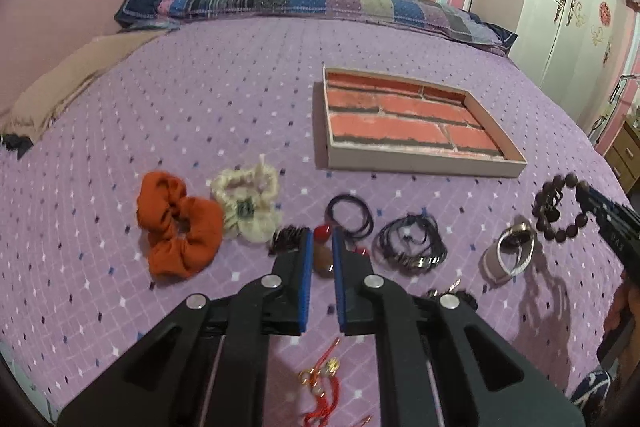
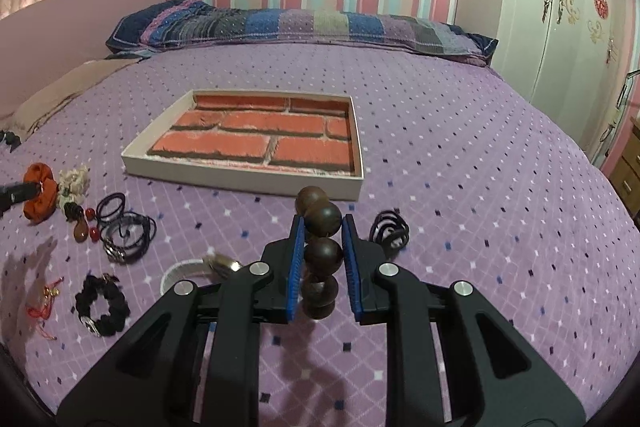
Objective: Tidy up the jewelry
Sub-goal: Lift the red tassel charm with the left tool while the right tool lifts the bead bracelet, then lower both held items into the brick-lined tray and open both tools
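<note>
My right gripper [image 2: 322, 227] is shut on a dark wooden bead bracelet [image 2: 322, 255], held above the purple bedspread; in the left wrist view the bracelet [image 1: 560, 211] hangs from that gripper [image 1: 588, 195] at the far right. My left gripper [image 1: 322, 237] hovers over the bed, its blue pads almost together, and I see nothing pinched between them. Through the slit show a brown teardrop pendant [image 1: 323, 261] and a red bead [image 1: 322, 233] lying on the bed. A shallow tray [image 1: 420, 169] with a brick-print floor lies beyond, with nothing in it.
Spread on the bed are an orange scrunchie [image 1: 180, 227], a cream scrunchie [image 1: 248, 203], black hair ties [image 1: 350, 215], a dark cord bundle [image 1: 410, 243], a pale band [image 1: 508, 255], a red tassel charm [image 1: 324, 383] and a black scrunchie [image 2: 102, 303]. A pillow [image 2: 300, 23] lies behind, a wardrobe [image 2: 560, 7] right.
</note>
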The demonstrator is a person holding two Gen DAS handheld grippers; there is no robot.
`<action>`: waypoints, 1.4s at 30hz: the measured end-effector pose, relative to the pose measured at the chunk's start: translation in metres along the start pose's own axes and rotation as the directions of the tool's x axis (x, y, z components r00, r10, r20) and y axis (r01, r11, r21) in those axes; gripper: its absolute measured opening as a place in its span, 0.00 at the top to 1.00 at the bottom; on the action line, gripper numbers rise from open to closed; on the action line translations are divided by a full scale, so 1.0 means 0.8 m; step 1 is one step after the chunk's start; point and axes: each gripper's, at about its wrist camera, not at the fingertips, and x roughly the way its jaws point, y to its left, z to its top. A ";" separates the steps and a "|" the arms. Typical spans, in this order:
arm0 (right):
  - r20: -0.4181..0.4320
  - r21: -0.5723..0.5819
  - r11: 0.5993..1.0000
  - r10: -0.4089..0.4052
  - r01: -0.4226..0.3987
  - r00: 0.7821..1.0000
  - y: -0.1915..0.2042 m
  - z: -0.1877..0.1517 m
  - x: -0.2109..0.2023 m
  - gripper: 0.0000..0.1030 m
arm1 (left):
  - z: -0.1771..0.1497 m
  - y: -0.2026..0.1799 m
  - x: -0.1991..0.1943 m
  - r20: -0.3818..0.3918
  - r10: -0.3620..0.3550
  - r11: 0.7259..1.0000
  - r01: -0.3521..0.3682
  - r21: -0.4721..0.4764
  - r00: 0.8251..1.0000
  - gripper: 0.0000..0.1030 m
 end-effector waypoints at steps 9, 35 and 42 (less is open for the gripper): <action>0.002 0.002 1.000 0.027 -0.027 1.000 0.005 -0.024 0.001 0.81 | -0.077 0.009 -0.008 -0.071 0.009 0.999 -0.012 -0.046 0.997 0.41; 0.014 0.006 1.000 0.023 -0.023 1.000 0.000 0.016 0.011 0.81 | -0.019 -0.051 0.015 -0.056 -0.015 0.989 0.023 0.144 0.998 0.92; 0.028 0.007 0.999 0.050 -0.050 0.998 0.001 0.086 0.032 0.81 | 0.100 -0.069 0.025 0.048 -0.078 0.989 0.071 0.127 0.996 0.92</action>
